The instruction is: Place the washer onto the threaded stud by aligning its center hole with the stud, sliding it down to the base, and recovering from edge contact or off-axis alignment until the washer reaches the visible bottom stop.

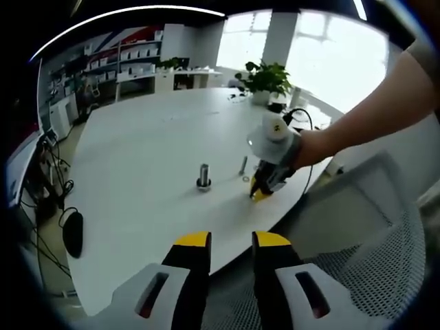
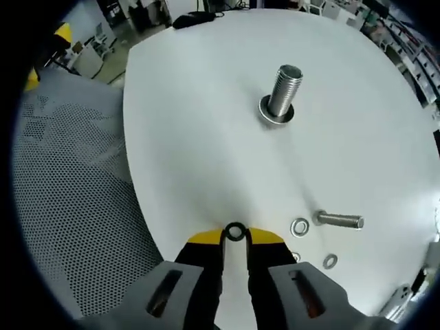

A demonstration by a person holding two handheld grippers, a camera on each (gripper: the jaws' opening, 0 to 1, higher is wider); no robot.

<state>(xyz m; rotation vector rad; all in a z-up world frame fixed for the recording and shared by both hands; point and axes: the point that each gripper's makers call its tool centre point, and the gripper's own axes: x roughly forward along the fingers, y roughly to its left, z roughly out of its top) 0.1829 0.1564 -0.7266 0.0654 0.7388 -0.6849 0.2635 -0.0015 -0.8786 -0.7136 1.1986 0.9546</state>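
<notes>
The threaded stud (image 2: 287,88) stands upright on the white table (image 2: 206,103), with a ring (image 2: 275,114) around its base. A dark washer (image 2: 235,232) sits pinched between the yellow tips of my right gripper (image 2: 236,237), low over the table's near edge and well short of the stud. From the left gripper view the stud (image 1: 203,176) stands mid-table, and a person's hand holds the right gripper (image 1: 261,191) tip-down on the table to its right. My left gripper (image 1: 230,240) hangs open off the table's edge, holding nothing.
A loose bolt (image 2: 339,221) lies on its side beside two spare washers (image 2: 300,227) (image 2: 330,261). A grey mesh chair (image 2: 69,206) sits against the table edge. Farther off are a potted plant (image 1: 265,79), a black cable (image 1: 302,117) and a black mouse (image 1: 72,232).
</notes>
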